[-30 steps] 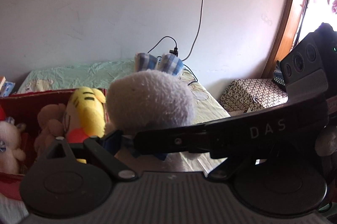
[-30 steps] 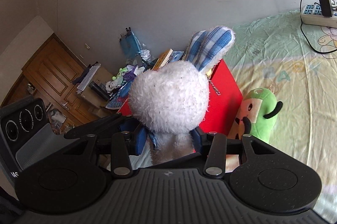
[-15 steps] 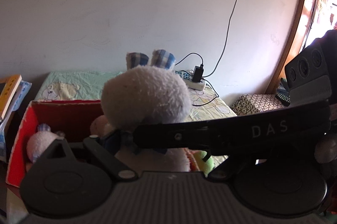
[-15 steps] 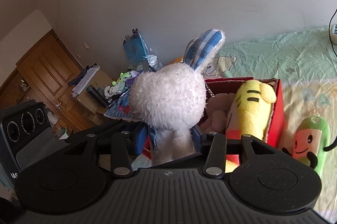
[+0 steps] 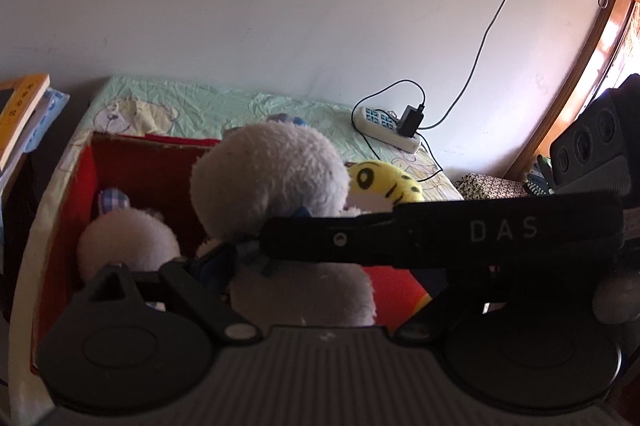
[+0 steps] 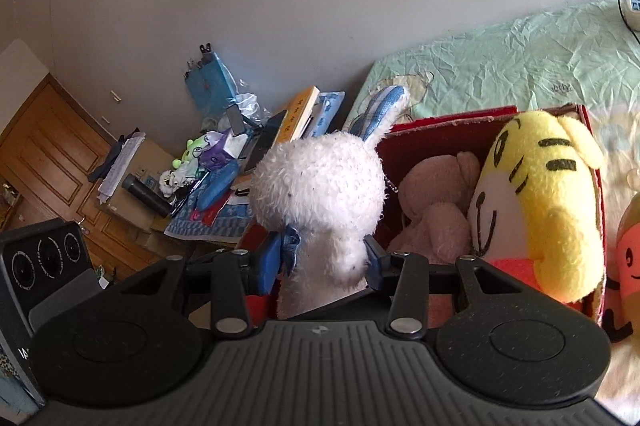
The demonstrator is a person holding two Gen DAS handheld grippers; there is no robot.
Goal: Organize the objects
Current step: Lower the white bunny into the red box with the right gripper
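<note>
Both grippers, the left gripper (image 5: pixel 256 258) and right gripper (image 6: pixel 320 258), jaws closing, pinch white plush rabbits (image 6: pixel 320 186) above the red box (image 6: pixel 448 118) for dropping in.

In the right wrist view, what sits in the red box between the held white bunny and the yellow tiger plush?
A pink plush bear lies in the red box, between the white bunny and the yellow tiger plush; the right wrist view shows it.

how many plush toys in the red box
3: white one at its left wall, pink one mid-box, yellow tiger at its right. The bunny held above may hide more.
</note>
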